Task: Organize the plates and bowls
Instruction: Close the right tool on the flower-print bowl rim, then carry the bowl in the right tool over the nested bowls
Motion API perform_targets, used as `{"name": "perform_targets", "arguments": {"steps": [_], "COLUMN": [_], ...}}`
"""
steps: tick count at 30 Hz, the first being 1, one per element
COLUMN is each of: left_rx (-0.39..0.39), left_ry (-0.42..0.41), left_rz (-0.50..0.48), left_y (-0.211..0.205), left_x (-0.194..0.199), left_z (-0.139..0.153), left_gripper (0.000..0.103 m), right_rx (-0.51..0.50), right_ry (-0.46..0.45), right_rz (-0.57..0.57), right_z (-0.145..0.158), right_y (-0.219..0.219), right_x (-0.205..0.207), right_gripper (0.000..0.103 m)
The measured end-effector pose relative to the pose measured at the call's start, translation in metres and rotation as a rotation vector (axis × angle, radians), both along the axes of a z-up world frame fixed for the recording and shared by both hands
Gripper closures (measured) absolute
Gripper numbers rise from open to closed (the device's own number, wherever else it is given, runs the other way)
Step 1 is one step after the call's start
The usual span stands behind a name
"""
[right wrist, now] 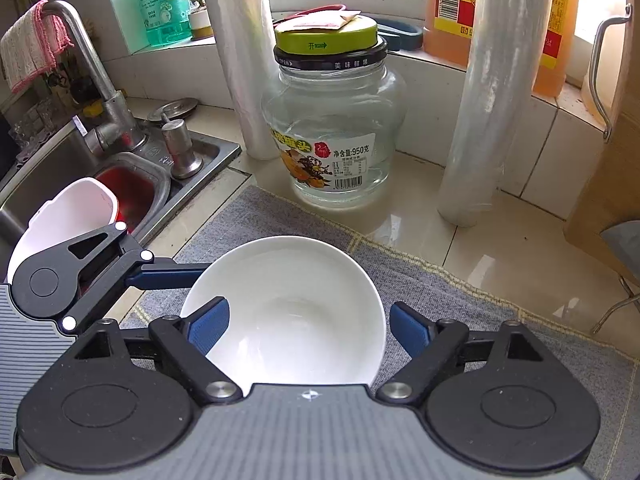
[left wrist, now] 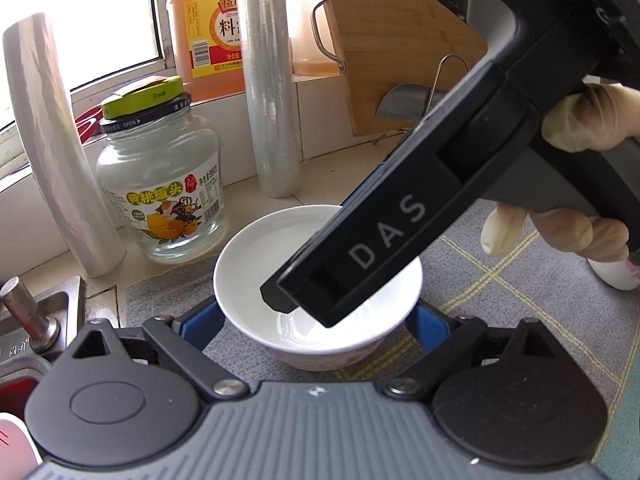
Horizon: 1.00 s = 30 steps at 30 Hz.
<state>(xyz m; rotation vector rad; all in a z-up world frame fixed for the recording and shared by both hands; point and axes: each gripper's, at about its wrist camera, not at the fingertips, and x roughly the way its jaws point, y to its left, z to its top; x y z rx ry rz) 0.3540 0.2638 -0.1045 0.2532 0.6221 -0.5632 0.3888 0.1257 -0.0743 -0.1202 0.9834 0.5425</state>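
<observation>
I have one white bowl (right wrist: pixel 288 312) sitting upright on the grey placemat (right wrist: pixel 460 304), just in front of the glass peach jar (right wrist: pixel 334 128), and both claws are working on it. My left gripper (left wrist: pixel 318 322) straddles the bowl from the near side, its blue pads (left wrist: pixel 200 326) set against the outer wall on either side; I read that as a pinch on the bowl, though the contact itself sits low in the view. My right gripper (right wrist: pixel 310 326) comes down steeply with one blue pad inside the bowl and the other outside the rim on the side away from the sink (right wrist: pixel 132 188). A gap shows beside that outer pad, so it stands spread over the rim, not yet clamped.

As for progress, I judge the sorting barely begun: this bowl is placed on the mat but nothing is stacked in it, and no plates show anywhere.

A white rounded item (right wrist: pixel 64 220), sink-side of the jar, is half hidden by the left tool; I cannot tell what it is. The right tool's body covers much of the bowl's interior in the left view, and the bowl's patterned outside is mostly out of sight.
</observation>
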Motion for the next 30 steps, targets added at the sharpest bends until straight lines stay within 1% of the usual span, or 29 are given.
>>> {"name": "perform_targets", "arguments": {"steps": [2, 5, 9, 17, 22, 30], "left_rx": [-0.003, -0.003, -0.003, 0.006, 0.013, -0.018], "left_ry": [0.002, 0.004, 0.006, 0.018, 0.028, 0.082], "left_rz": [0.002, 0.002, 0.003, -0.008, -0.020, -0.035], "left_y": [0.000, 0.000, 0.000, 0.000, 0.002, 0.009], "left_x": [0.000, 0.000, 0.000, 0.000, -0.004, -0.017], "left_z": [0.000, 0.000, 0.000, 0.000, -0.001, 0.004], "left_gripper": [0.007, 0.007, 0.007, 0.007, 0.007, 0.007], "right_rx": [0.010, 0.029, 0.048, 0.076, 0.076, 0.074], "right_ry": [0.006, 0.013, 0.027, 0.060, 0.066, 0.067], "right_rz": [-0.004, -0.006, 0.000, 0.000, 0.001, 0.011], "right_z": [-0.001, -0.002, -0.003, -0.002, 0.001, 0.015], "right_y": [-0.001, -0.002, -0.004, -0.007, -0.008, -0.009], "right_x": [0.002, 0.005, 0.008, 0.009, 0.003, -0.016], "right_gripper": [0.016, 0.017, 0.020, 0.021, 0.021, 0.020]}}
